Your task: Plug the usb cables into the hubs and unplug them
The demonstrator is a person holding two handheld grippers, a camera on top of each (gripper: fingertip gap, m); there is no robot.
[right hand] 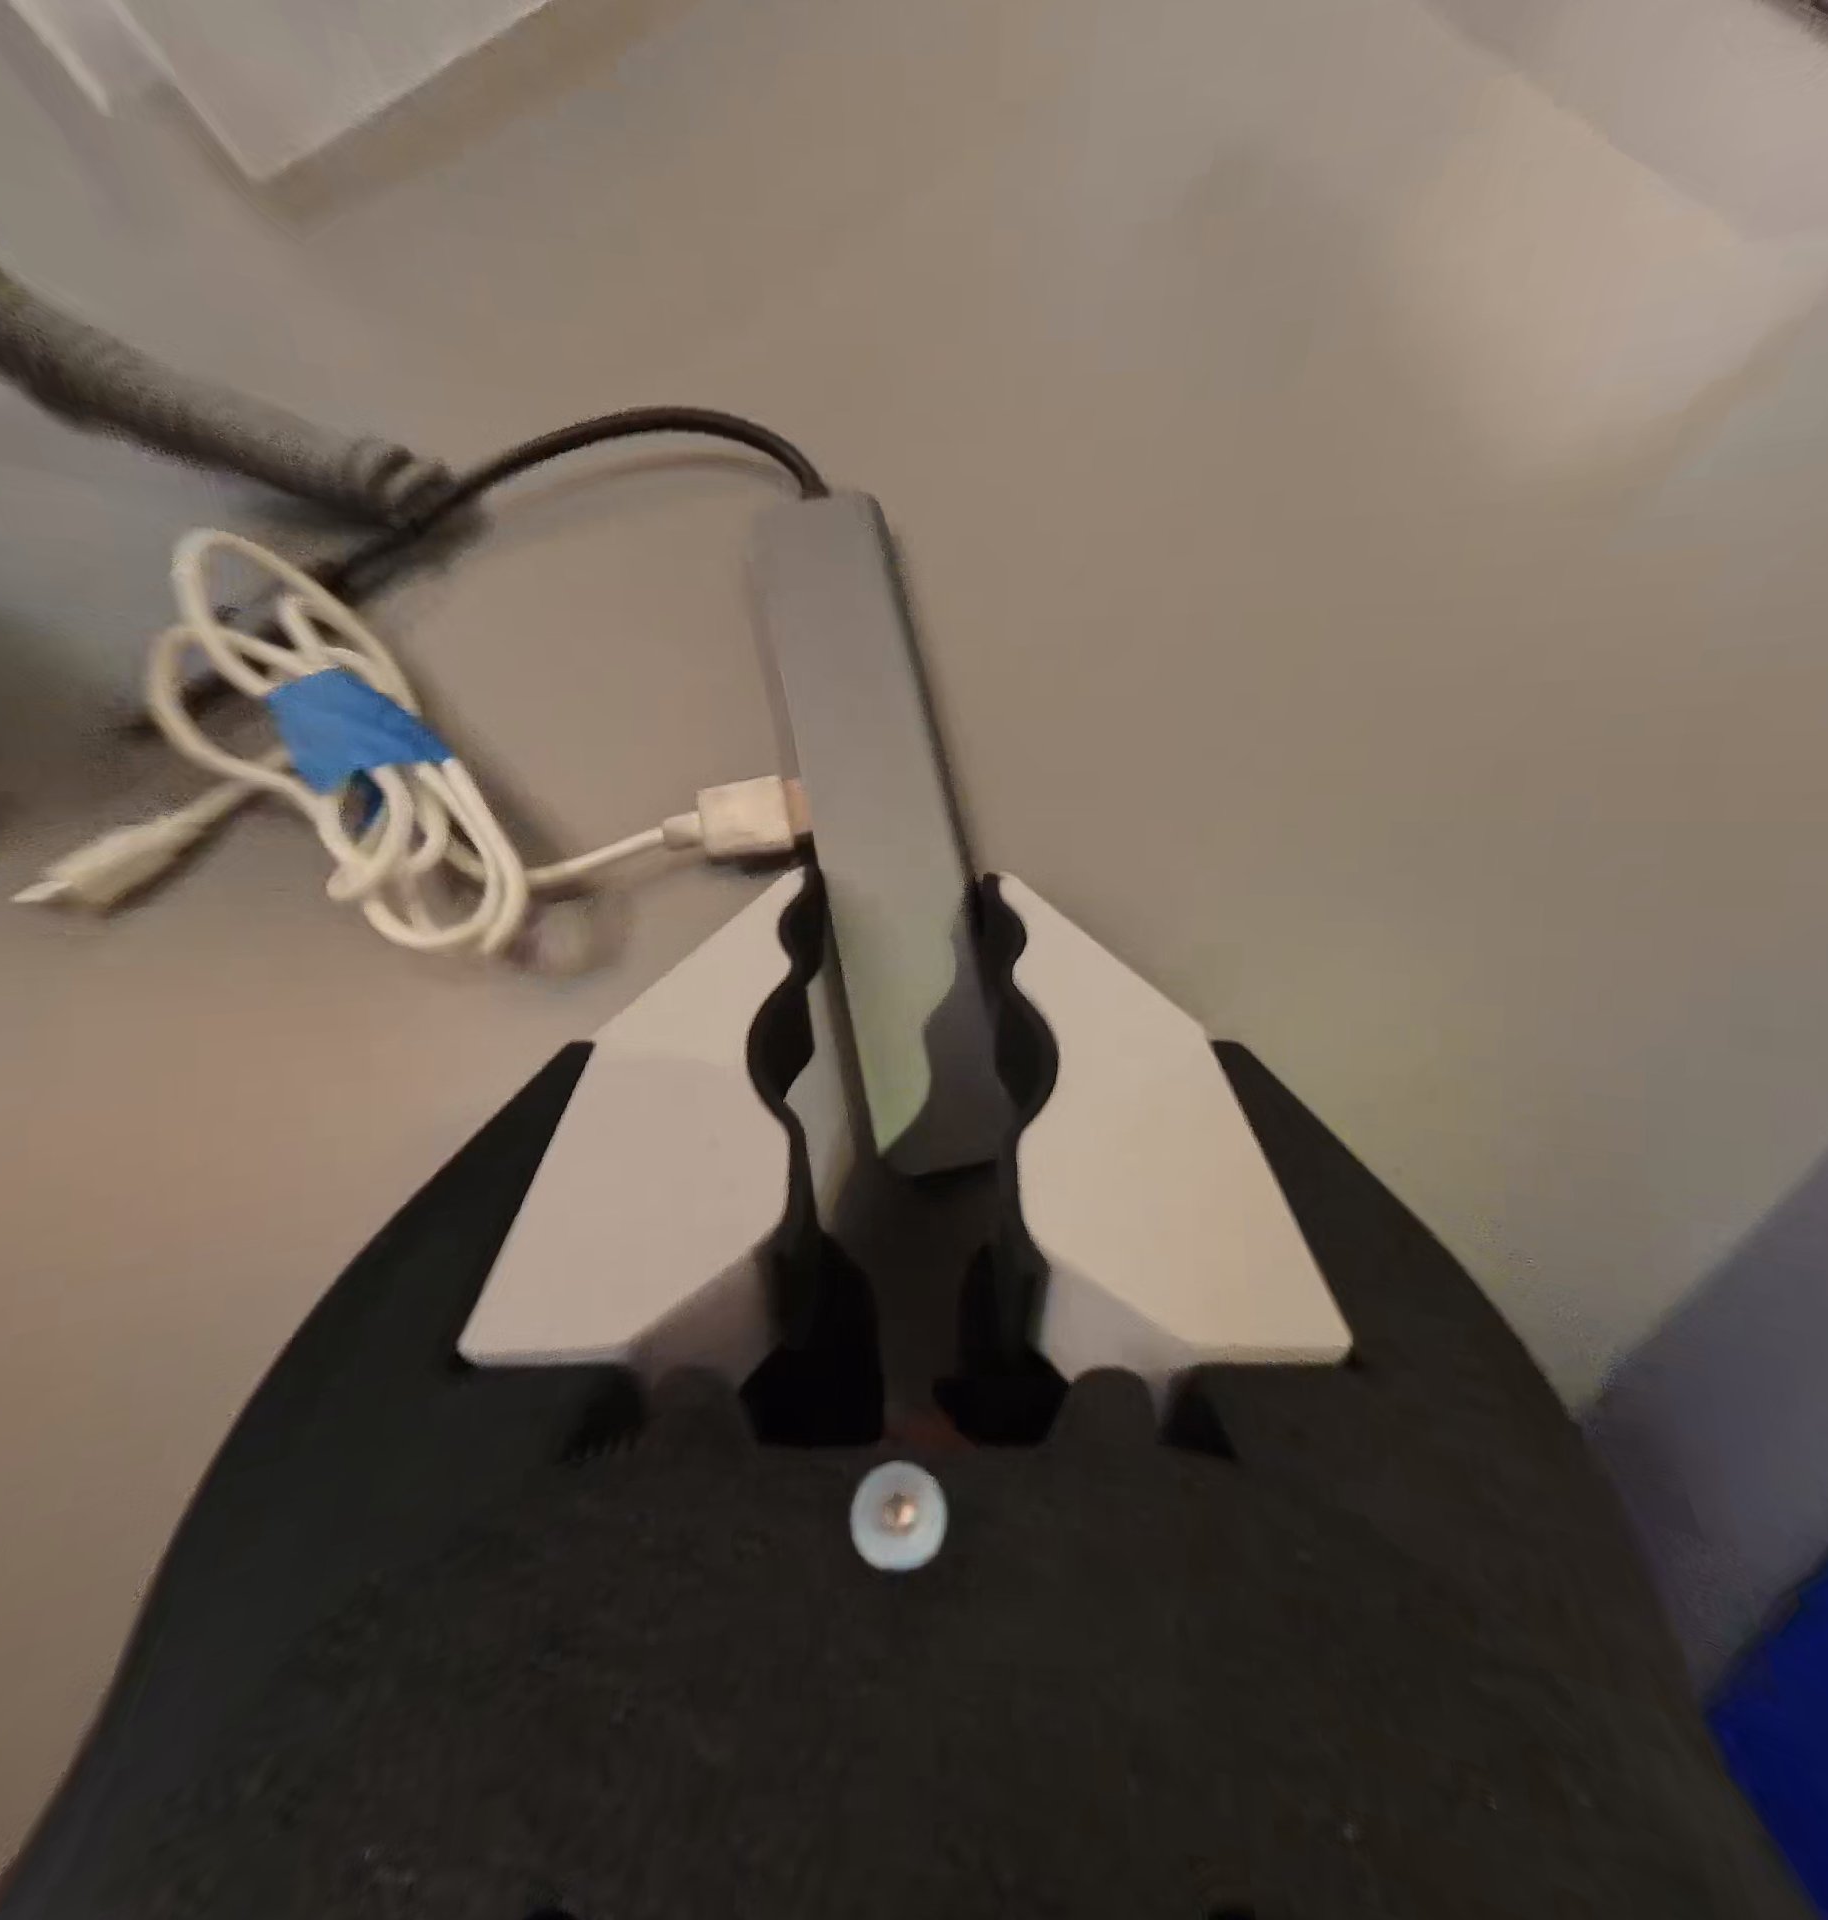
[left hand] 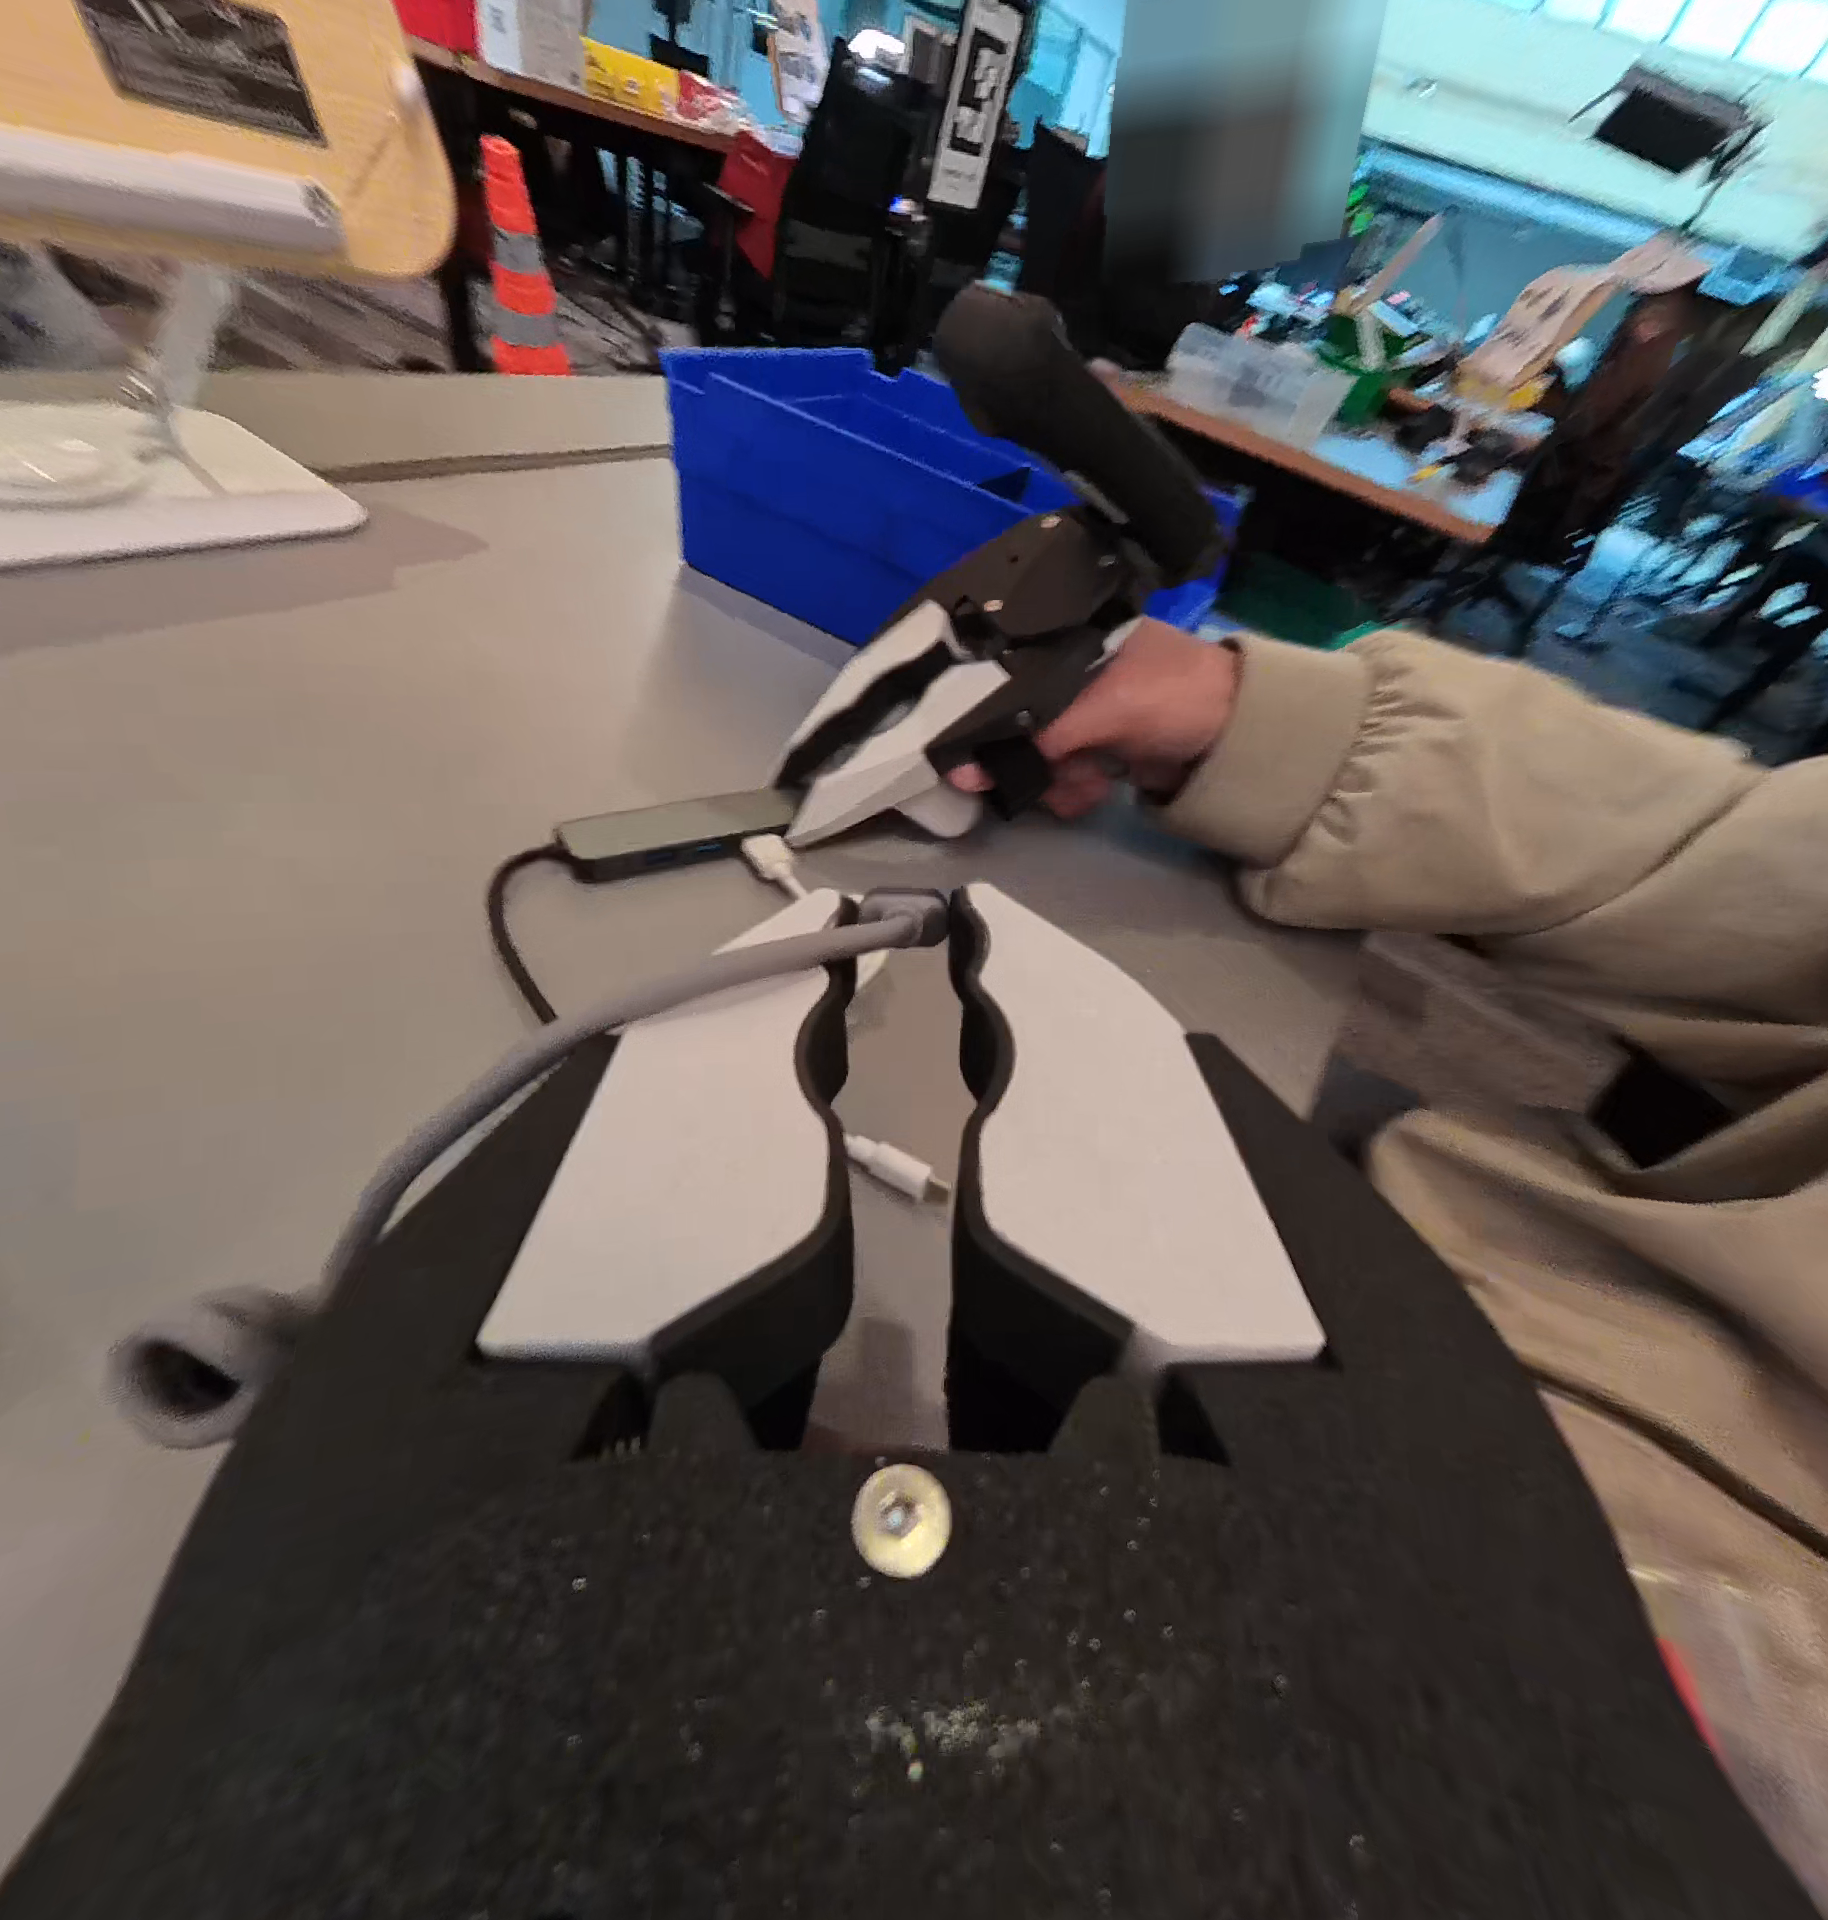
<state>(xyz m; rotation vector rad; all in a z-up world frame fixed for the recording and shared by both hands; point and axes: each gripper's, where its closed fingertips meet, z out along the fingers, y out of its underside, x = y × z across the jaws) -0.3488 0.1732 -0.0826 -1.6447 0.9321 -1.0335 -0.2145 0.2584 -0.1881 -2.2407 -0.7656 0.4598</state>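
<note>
A slim dark grey hub (left hand: pixel 671 826) lies on the grey table (left hand: pixel 266 831). A white USB plug (left hand: pixel 770 857) sits in its side port. My right gripper (left hand: pixel 837 800) is shut on the hub's near end. In the right wrist view, the hub (right hand: pixel 858 727) runs out between the fingers of my right gripper (right hand: pixel 899 894), with the white plug (right hand: pixel 749 821) in its left side. My left gripper (left hand: pixel 902 925) is shut on the plug of a grey braided cable (left hand: pixel 905 906), held just short of the hub's ports. The grey cable (left hand: pixel 577 1023) trails off to the left.
A blue bin (left hand: pixel 837 488) stands behind the hub. A white stand base (left hand: pixel 162 499) sits at the far left. The white cable's bundle with blue tape (right hand: pixel 354 727) lies left of the hub, beside the hub's black lead (right hand: pixel 629 436). A person's beige sleeve (left hand: pixel 1461 790) fills the right. There is about 20 cm between the tips of the two grippers.
</note>
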